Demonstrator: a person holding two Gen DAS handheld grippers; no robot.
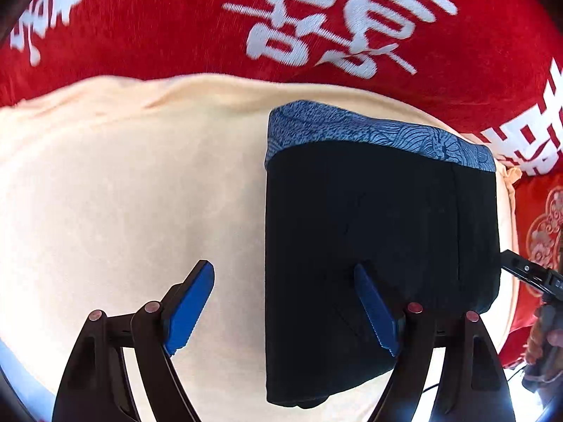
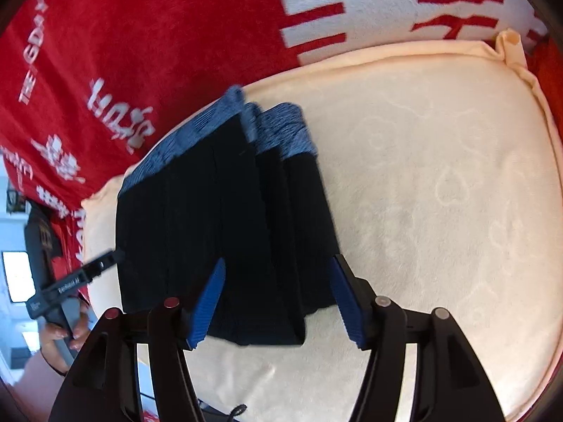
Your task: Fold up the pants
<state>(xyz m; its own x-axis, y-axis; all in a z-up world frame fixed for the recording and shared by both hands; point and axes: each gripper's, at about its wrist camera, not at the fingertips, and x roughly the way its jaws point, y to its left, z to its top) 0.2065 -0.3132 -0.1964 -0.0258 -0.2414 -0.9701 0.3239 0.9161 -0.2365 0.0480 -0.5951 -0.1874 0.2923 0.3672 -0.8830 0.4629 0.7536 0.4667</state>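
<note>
The black pants (image 1: 380,246), already folded into a compact stack with the blue patterned waistband (image 1: 380,133) at the far end, lie on a cream cushion (image 1: 123,193) over a red blanket (image 1: 158,24). Their long axis runs straight away from both cameras. The left tongs (image 1: 285,302) gape open astride the stack's left edge. The right tongs (image 2: 278,299) hang open over its near right corner, gripping nothing, and look the nearer pair.

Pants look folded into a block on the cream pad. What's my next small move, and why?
Probably back both claws straight off. The black pants lie folded in a compact stack on the cream pad, and the left claw and right claw both stand open, holding nothing.
</note>
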